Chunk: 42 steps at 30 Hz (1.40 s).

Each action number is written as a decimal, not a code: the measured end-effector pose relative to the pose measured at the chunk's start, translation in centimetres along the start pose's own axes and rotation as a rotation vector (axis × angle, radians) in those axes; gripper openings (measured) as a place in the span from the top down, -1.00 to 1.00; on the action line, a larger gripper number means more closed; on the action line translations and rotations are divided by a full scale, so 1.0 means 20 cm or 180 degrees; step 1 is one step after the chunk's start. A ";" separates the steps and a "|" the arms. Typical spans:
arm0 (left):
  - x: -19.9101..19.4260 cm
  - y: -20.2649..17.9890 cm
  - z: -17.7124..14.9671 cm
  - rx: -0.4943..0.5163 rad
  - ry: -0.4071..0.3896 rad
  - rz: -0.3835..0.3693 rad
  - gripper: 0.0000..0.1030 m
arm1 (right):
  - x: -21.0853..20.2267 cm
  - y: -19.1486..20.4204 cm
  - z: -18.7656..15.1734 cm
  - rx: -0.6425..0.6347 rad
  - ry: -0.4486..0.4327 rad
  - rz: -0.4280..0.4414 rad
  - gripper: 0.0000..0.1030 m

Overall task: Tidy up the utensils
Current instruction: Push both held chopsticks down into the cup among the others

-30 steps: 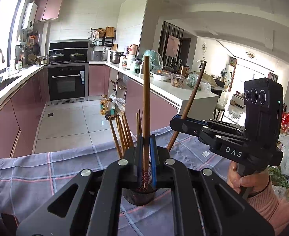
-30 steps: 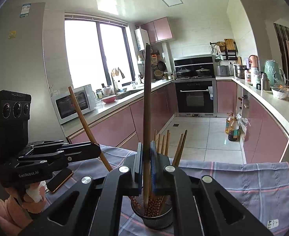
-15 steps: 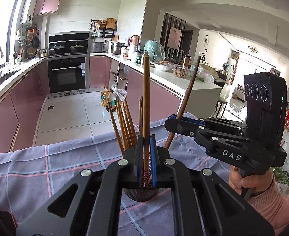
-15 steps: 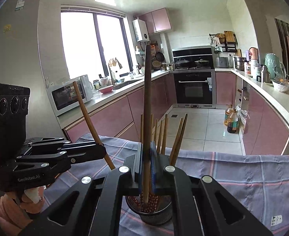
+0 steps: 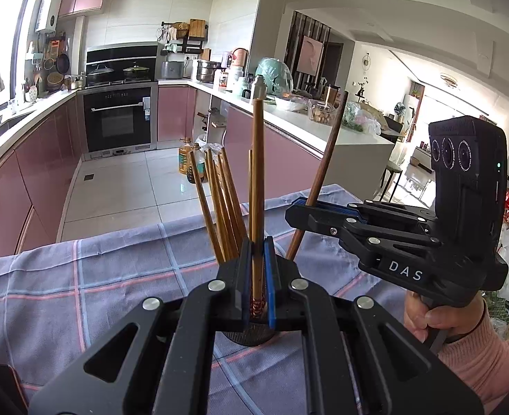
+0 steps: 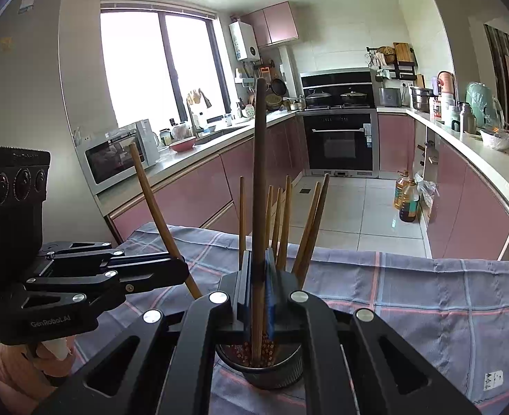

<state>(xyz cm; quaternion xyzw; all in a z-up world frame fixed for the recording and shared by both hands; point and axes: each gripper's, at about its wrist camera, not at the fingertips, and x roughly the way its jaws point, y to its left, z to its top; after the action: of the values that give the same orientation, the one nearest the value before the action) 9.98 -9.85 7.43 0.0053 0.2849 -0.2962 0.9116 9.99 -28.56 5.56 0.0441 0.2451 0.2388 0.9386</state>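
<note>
Checked grey-blue cloth (image 5: 81, 276) with pink lines covers the tabletop, its far edge facing the pink-fronted kitchen cabinets (image 6: 199, 190). Near the middle of the cloth stands a dark round holder (image 6: 271, 373) with a bundle of chopsticks (image 5: 220, 200) fanned out of it.

Next in size are the two tools. The right gripper (image 5: 309, 212) carries the letters "DAS" on its body in the left view; its jaws are closed narrow on a dark chopstick (image 5: 323, 173), tilted, its lower end down at the holder. The left gripper (image 6: 182, 271) reads "GenRobot.AI" in the right view; its jaws pinch a light chopstick (image 6: 157, 214), also leaning into the holder.

Only the right view shows the holder's patterned red inside, a microwave (image 6: 116, 152) by the window, and a small white label (image 6: 493, 380) at the cloth's near right corner, too small to read.
</note>
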 end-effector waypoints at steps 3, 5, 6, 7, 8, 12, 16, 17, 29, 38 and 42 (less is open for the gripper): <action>0.01 0.00 0.00 -0.0015 0.0027 0.0000 0.85 | 0.02 0.00 0.00 -0.0001 0.0033 -0.0003 0.88; 0.03 0.00 0.00 -0.0020 0.0043 0.0001 0.85 | 0.03 -0.01 -0.01 -0.0002 0.0052 -0.0001 0.88; 0.03 0.01 -0.01 -0.0018 0.0049 0.0002 0.85 | 0.03 -0.01 -0.01 -0.0002 0.0059 -0.0004 0.88; 0.03 0.01 -0.01 -0.0017 0.0057 0.0003 0.85 | 0.04 -0.01 -0.01 0.0000 0.0065 -0.0005 0.88; 0.04 0.01 0.00 -0.0017 0.0065 0.0000 0.85 | 0.04 -0.01 -0.01 0.0004 0.0070 -0.0005 0.88; 0.05 -0.01 -0.01 -0.0011 0.0091 -0.0004 0.85 | 0.06 -0.01 -0.01 0.0001 0.0098 -0.0013 0.88; 0.07 0.00 -0.02 -0.0011 0.0127 -0.0007 0.85 | 0.08 -0.02 -0.02 -0.0005 0.0146 -0.0020 0.88; 0.08 0.00 -0.02 -0.0012 0.0137 -0.0009 0.85 | 0.08 -0.02 -0.03 -0.0004 0.0160 -0.0017 0.88; 0.16 0.03 -0.03 -0.0045 0.0227 0.0008 0.85 | 0.11 -0.04 -0.04 0.0015 0.0206 -0.0012 0.88; 0.22 0.04 -0.02 -0.0036 0.0257 0.0052 0.85 | 0.15 -0.05 -0.03 0.0030 0.0241 -0.0018 0.88; 0.24 0.06 -0.01 -0.0045 0.0269 0.0067 0.85 | 0.16 -0.05 -0.03 0.0041 0.0264 -0.0025 0.88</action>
<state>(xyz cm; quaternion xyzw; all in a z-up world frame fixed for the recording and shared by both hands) 13.72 -11.44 4.43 0.0144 0.3252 -0.2840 0.9019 12.57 -27.93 3.39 0.0393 0.2855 0.2351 0.9283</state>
